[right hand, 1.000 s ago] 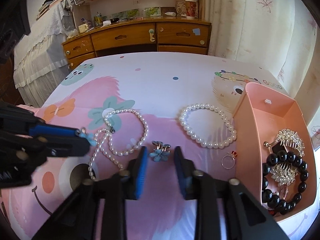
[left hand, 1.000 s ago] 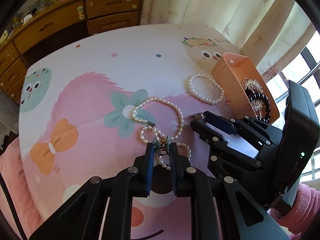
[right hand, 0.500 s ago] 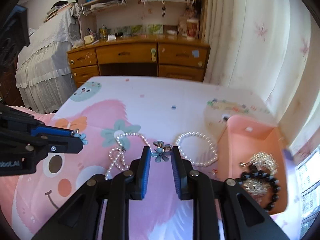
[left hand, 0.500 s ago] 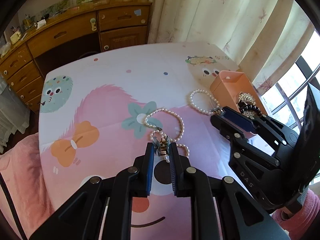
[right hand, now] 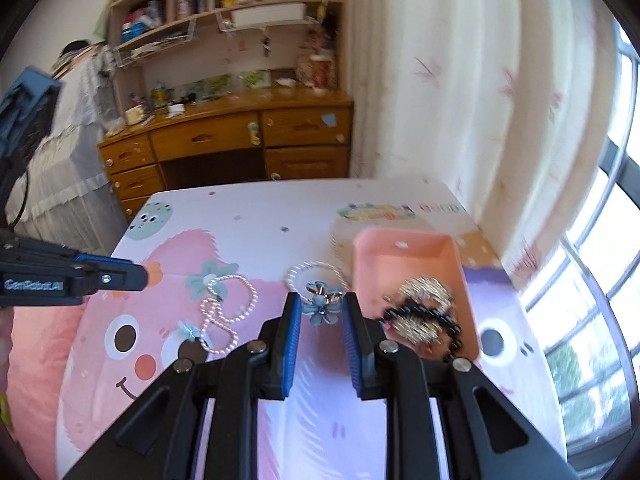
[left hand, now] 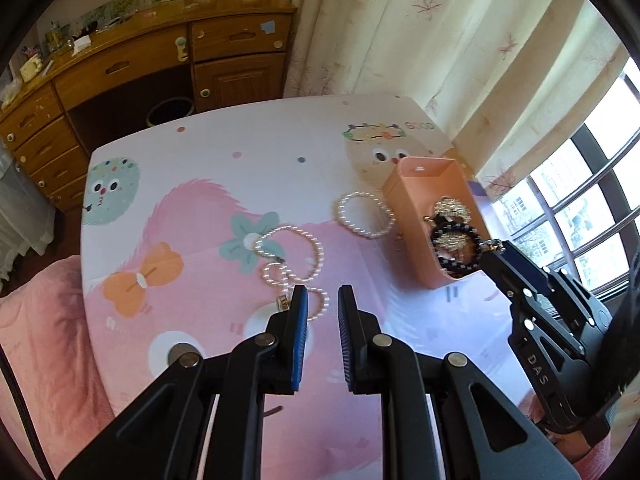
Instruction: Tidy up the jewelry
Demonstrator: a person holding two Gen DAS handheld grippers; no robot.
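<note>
Both have risen: right gripper point(right hand: 323, 297) pinches a blue flower clip point(right hand: 320, 310); left gripper point(left hand: 322, 291), slightly spread, has lost the second clip point(right hand: 188, 330).

Wooden desk point(right hand: 240, 140) with drawers far ahead of tool, bookshelves point(right hand: 224, 4) above; patterned curtain point(left hand: 420, 40) ahead-right; bright barred window point(left hand: 580, 216) at right.

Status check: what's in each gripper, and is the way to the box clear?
Right gripper shut on flower earring, beside pink box. Left gripper empty. Second earring on table. Nothing blocking.
</note>
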